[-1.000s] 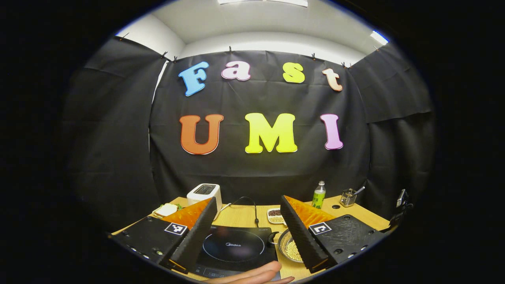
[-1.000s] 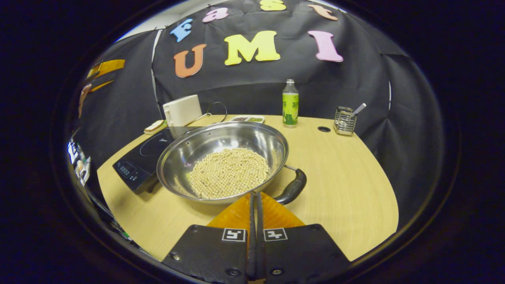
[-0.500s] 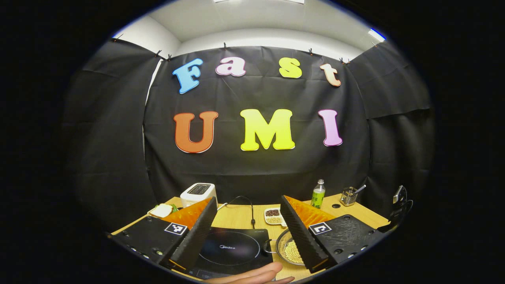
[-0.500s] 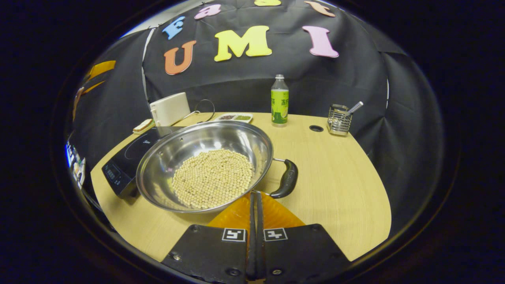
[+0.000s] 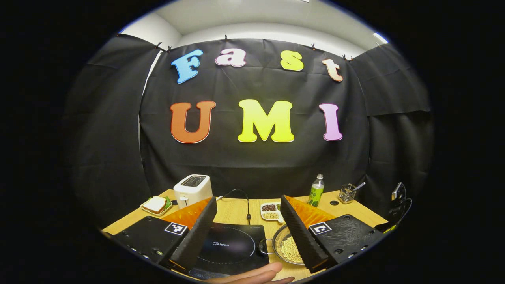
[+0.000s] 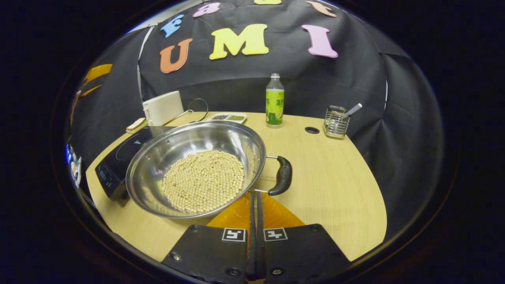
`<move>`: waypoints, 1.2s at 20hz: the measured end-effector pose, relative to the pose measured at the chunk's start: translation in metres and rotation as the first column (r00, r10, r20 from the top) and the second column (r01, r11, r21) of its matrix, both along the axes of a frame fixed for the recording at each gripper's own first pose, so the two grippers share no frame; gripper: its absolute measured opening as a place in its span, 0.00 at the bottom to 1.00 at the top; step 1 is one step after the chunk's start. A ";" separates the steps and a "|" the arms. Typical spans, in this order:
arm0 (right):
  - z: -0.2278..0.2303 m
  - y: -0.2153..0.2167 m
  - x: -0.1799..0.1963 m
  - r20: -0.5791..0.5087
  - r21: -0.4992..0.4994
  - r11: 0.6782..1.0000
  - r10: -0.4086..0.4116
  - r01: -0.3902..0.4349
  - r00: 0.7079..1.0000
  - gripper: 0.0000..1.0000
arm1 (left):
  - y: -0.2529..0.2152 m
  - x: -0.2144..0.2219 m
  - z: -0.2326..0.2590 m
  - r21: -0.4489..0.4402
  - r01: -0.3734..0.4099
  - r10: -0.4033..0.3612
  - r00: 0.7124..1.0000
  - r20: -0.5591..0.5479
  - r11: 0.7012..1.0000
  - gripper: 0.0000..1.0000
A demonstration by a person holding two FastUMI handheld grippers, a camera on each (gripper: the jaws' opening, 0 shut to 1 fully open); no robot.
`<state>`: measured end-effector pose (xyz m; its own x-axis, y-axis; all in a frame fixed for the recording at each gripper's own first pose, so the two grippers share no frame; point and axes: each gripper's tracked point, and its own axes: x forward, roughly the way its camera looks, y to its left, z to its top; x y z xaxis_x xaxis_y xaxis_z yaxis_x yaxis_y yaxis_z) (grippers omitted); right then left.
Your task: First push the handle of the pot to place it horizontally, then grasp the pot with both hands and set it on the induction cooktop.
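Right jaws closed, left jaws apart, pot holding beans

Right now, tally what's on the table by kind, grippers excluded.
Cookware: 1, pot
Appliances: 2, induction cooktop, toaster
Bottles: 1, bottle
Food dishes: 2, sandwich plate, divided dish
Utensil holders: 1, wire caddy
Total: 7

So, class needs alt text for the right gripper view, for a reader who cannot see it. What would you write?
A steel pot of pale beans sits on a wooden table, its black side handle just beyond the shut right gripper. An induction cooktop lies beside the pot; a toaster, bottle and wire holder stand behind.
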<state>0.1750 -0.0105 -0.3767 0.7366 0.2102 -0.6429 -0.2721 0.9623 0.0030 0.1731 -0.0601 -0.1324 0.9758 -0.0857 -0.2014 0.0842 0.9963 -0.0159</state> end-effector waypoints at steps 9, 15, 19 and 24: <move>-0.001 -0.002 0.003 -0.036 0.021 0.998 -0.062 0.063 0.997 0.04 | 0.001 0.006 -0.039 -0.086 0.012 -0.020 0.996 -0.092 0.996 0.96; 0.026 -0.002 0.002 0.055 -0.016 0.996 -0.082 0.083 0.995 0.04 | -0.005 0.012 -0.085 -0.157 0.044 -0.078 0.972 -0.222 0.987 0.95; 0.041 0.003 0.005 0.100 -0.042 0.996 -0.075 0.079 0.992 0.14 | -0.007 0.013 -0.110 -0.171 0.045 -0.095 0.949 -0.300 0.984 0.95; 0.044 0.005 0.015 0.131 -0.053 0.995 -0.077 0.085 0.988 0.71 | -0.015 0.013 -0.139 -0.154 0.067 -0.120 0.923 -0.366 0.986 0.96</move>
<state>0.1898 -0.0052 -0.3323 0.8272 0.1113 -0.5509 -0.1878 0.9786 -0.0843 0.1861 -0.0755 -0.2711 0.8183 -0.2252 -0.5289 0.1385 0.9702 -0.1988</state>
